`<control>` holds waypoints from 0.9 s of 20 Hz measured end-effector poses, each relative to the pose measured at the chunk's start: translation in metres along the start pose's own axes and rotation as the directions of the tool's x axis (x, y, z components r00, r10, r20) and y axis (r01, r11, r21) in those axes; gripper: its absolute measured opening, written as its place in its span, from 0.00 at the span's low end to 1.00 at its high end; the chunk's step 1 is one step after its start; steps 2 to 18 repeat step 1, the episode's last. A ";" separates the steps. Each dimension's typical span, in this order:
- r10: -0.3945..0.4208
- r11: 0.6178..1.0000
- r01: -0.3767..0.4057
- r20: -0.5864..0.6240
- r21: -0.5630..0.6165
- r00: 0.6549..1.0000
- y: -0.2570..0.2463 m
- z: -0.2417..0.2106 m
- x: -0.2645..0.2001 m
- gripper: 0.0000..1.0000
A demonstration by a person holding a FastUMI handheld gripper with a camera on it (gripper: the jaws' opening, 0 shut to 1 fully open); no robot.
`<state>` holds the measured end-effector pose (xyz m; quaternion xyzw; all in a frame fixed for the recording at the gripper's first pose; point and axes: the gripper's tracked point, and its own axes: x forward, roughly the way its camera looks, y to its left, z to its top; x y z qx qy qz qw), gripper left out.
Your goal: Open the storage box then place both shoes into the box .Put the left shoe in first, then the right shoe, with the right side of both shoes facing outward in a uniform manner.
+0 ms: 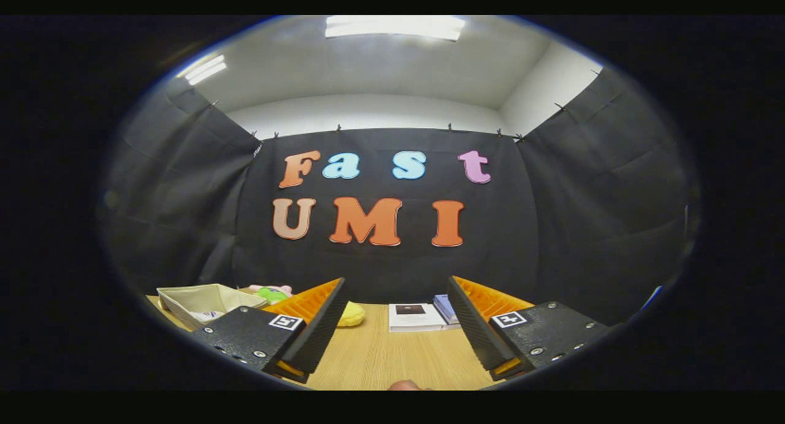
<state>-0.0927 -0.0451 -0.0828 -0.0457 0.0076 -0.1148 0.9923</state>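
On the far left of the wooden table point(374, 356), beyond the gripper's left finger, sits a pale fabric box point(202, 302) with its top open and nothing visible inside it. Whether this is the storage box the task means, I cannot tell. Just right of it lie a green and pink soft toy point(273, 292) and, peeking past the left fingertip, a yellow soft object point(352, 315). The gripper point(392, 326) hangs above the table with its fingers spread wide apart and nothing between them but bare tabletop. Beyond the gap, toward the right finger, a white booklet point(414, 316) rests flat, with a bluish stack point(444, 307) touching its right side. No shoes can be picked out among these things, so their place cannot be told.

The likely trouble from here is taking the wrong thing: the toys crowd close beside the fabric box, and a reach toward it could nudge them or tip its soft wall. With the shoes unlocated, a mix-up of left and right is also a risk, since order and facing both matter.

The table is smooth light wood. Black cloth walls close in the booth on three sides, under a white ceiling with bright strip lights point(392, 26).
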 end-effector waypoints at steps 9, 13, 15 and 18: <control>-0.009 1.000 0.009 0.007 0.002 1.000 -0.002 0.002 0.000 0.96; -0.009 1.000 0.009 0.007 0.002 1.000 -0.002 0.002 0.000 0.96; -0.009 1.000 0.009 0.007 0.002 1.000 -0.002 0.002 0.000 0.96; -0.009 1.000 0.009 0.007 0.002 1.000 -0.002 0.002 0.000 0.96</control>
